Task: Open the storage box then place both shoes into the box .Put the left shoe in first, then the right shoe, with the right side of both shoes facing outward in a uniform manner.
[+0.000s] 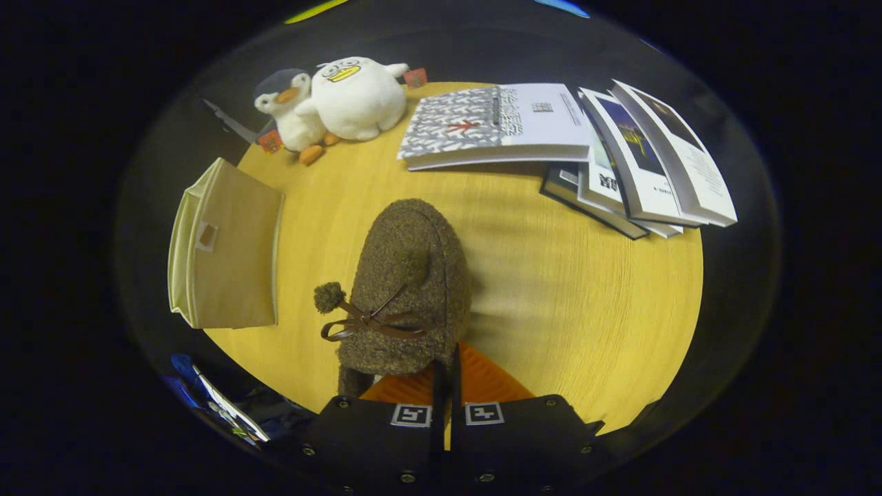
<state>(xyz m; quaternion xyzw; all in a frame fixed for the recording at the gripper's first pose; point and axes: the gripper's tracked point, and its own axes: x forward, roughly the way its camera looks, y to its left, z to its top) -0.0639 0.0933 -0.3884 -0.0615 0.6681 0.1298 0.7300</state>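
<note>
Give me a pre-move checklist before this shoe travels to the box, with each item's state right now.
1. Grip on the brown fuzzy shoe: ok. The hand-held gripper has its fingers nearly together, pinching the shoe's rear edge.
2. Which shoe this is, left or right: cannot tell from this angle.
3. Storage box open: cannot tell. It lies on the yellow table to the left of the shoe, and its opening is not clearly seen.
4. Path from the shoe to the box: ok, bare tabletop between them.
5. Plush toys and books out of the way: ok, they lie at the table's far side.
</note>
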